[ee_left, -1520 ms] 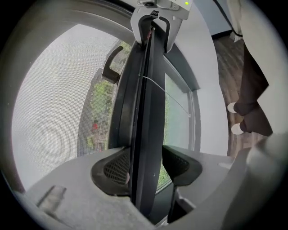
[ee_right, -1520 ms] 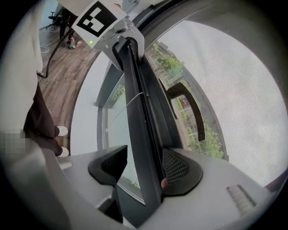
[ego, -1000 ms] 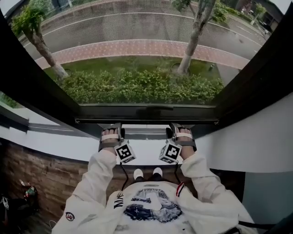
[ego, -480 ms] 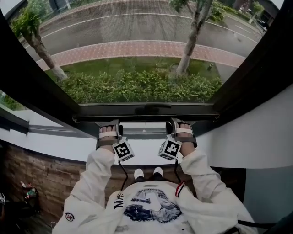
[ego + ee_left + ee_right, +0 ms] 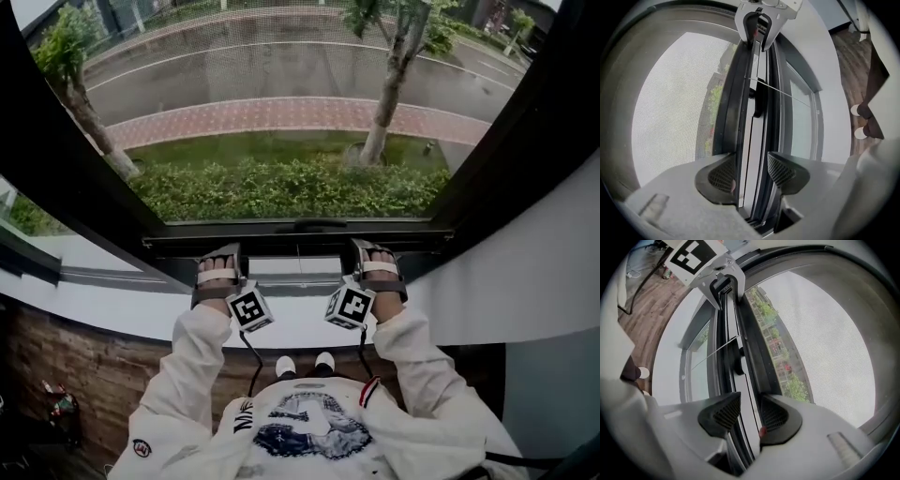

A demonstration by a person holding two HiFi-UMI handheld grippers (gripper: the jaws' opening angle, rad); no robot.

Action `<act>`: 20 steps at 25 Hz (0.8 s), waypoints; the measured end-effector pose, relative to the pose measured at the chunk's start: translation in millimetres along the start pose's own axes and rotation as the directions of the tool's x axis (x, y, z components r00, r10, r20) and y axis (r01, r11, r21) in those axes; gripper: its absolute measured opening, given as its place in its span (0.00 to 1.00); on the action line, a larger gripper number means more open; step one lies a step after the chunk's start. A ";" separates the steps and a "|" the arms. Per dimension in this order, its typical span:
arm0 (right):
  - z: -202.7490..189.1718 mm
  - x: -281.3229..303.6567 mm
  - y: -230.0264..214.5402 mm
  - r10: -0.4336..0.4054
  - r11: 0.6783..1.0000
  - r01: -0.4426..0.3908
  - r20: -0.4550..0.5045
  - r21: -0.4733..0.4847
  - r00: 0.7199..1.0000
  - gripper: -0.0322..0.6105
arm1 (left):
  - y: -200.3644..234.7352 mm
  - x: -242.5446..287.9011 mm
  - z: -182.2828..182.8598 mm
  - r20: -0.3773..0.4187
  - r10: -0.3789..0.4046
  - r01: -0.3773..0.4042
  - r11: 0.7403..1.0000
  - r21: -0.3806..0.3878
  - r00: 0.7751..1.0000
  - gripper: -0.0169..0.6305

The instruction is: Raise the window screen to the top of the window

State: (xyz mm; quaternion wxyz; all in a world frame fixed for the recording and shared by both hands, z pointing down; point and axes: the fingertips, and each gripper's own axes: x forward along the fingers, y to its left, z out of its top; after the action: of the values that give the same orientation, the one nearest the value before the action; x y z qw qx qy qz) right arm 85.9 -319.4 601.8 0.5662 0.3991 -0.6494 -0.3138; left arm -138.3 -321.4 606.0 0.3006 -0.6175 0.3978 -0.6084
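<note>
The window screen's dark bottom bar [image 5: 300, 234] runs across the window low in the head view, with grey mesh [image 5: 281, 56] above it. My left gripper [image 5: 217, 255] grips the bar left of its middle handle [image 5: 307, 223], and my right gripper [image 5: 373, 251] grips it to the right. In the left gripper view the bar [image 5: 749, 93] passes between the left gripper's [image 5: 752, 171] pads, which press on it. In the right gripper view the right gripper's [image 5: 749, 411] jaws are closing tighter on the bar [image 5: 736, 333] between them.
Dark window frame posts stand at the left [image 5: 56, 178] and right [image 5: 525, 141]. A white sill [image 5: 291, 323] lies under the grippers. A narrow open gap [image 5: 291, 265] shows beneath the bar. A hedge, trees and a road lie outside. The person's shoes [image 5: 300, 364] stand on wooden floor.
Both grippers have moved up together with the bottom bar held between them, and the gap between the bar and the sill has grown slightly.
</note>
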 end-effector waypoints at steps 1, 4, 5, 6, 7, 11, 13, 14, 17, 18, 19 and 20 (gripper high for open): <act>0.3 -0.5 -2.4 -0.008 1.000 0.008 0.005 0.000 1.000 0.26 | 4.9 -1.8 2.1 0.008 0.014 -0.014 1.000 -0.009 1.000 0.35; -0.1 -2.1 -14.9 -0.037 0.999 0.037 0.016 0.001 0.999 0.26 | 13.9 -2.7 4.2 0.002 0.041 -0.041 0.999 0.017 0.999 0.35; -1.1 -3.1 -21.2 -0.050 0.999 0.050 0.019 0.001 0.999 0.26 | 18.6 -3.4 6.7 0.002 0.050 -0.050 0.999 0.020 0.999 0.35; -2.5 -4.0 -27.7 -0.060 0.998 0.060 0.022 0.002 0.998 0.26 | 23.8 -4.4 9.7 0.002 0.058 -0.058 0.998 0.018 0.998 0.35; -3.5 -4.7 -33.7 -0.066 0.998 0.066 0.025 0.006 0.997 0.26 | 29.2 -5.2 12.4 0.004 0.065 -0.065 0.998 0.013 0.998 0.35; -2.1 -11.3 -46.9 -0.074 0.997 0.074 0.019 0.016 0.997 0.26 | 47.1 -11.6 16.6 0.012 0.089 -0.089 0.996 -0.003 0.996 0.35; 0.6 -16.3 -50.1 -0.080 0.997 0.080 0.019 0.016 0.997 0.26 | 52.3 -16.8 14.3 0.009 0.098 -0.098 0.995 0.002 0.995 0.35; 1.9 -18.8 -51.7 -0.082 0.996 0.082 0.018 0.018 0.996 0.26 | 55.3 -19.4 14.0 0.011 0.105 -0.105 0.995 -0.001 0.994 0.35; 4.5 -23.0 -56.0 -0.090 0.996 0.089 0.017 0.024 0.996 0.26 | 59.1 -22.1 13.1 0.016 0.118 -0.118 0.993 -0.005 0.993 0.35; 4.9 -23.6 -57.0 -0.093 0.995 0.093 0.017 0.025 0.996 0.26 | 57.6 -21.8 12.0 0.014 0.115 -0.115 0.993 -0.001 0.993 0.35; 5.1 -24.1 -57.9 -0.097 0.995 0.096 0.018 0.025 0.995 0.26 | 55.8 -21.3 10.9 0.011 0.109 -0.110 0.994 0.004 0.994 0.35; 5.1 -24.3 -59.2 -0.102 0.995 0.101 0.020 0.025 0.995 0.26 | 54.6 -20.9 10.1 0.007 0.105 -0.105 0.994 0.009 0.994 0.35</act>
State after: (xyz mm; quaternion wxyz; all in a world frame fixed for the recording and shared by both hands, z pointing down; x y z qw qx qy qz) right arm 91.5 -327.1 538.3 0.5378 0.4349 -0.6379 -0.3387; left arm -134.0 -332.0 547.8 0.3366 -0.5962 0.4259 -0.5914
